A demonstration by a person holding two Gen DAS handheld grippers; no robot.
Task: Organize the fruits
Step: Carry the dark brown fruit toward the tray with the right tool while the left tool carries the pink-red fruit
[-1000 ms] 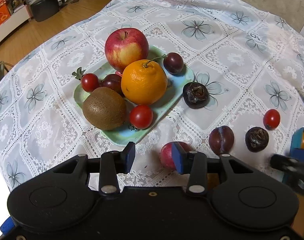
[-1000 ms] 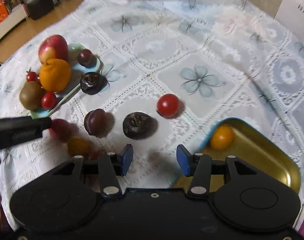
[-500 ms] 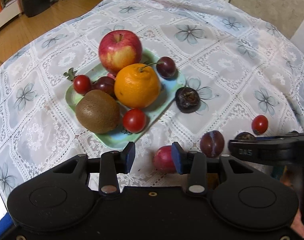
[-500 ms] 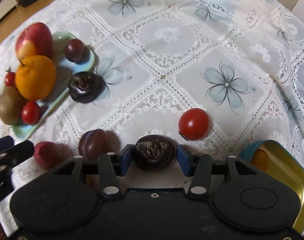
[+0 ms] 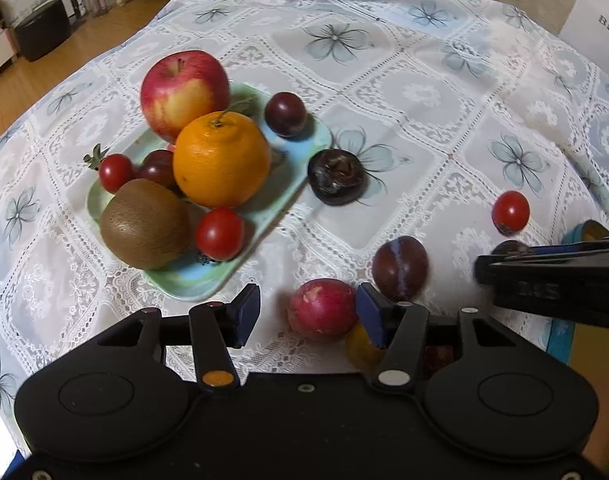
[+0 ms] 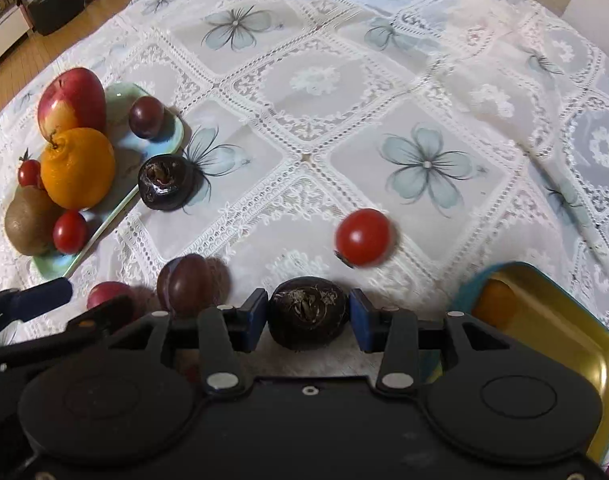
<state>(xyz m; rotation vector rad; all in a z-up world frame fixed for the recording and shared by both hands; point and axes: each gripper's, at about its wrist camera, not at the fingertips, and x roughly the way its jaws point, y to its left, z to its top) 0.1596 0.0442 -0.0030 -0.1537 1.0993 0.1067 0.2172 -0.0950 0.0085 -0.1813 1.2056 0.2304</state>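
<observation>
the right gripper (image 6: 308, 316) has its blue pads set against both sides of a dark brown wrinkled round fruit (image 6: 307, 314) that rests on the white lace-covered worktop (image 6: 384, 80), near its front edge; the pads look to be pinching it, though a thin gap on the right side cannot be ruled out. just to the right stands a gold-lined metal tin with a blue rim (image 6: 584, 336), holding a small orange fruit (image 6: 492, 304). a red cherry tomato (image 6: 362, 236) lies just beyond the gripper.

the left gripper (image 5: 308, 314) is spread wide, with a red-pink round fruit (image 5: 322, 308) sitting between its pads, close to the right pad and apart from the left one. a dark purple plum (image 5: 400, 268) lies just beyond the right pad.

toward the left edge of the worktop a pale green rectangular ceramic plate (image 5: 312, 136) carries a red-yellow apple (image 5: 184, 92), a large orange (image 5: 222, 158), a brown kiwi (image 5: 144, 224), two cherry tomatoes and dark plums. a second dark wrinkled fruit (image 5: 336, 176) sits just beside the plate's right rim.
</observation>
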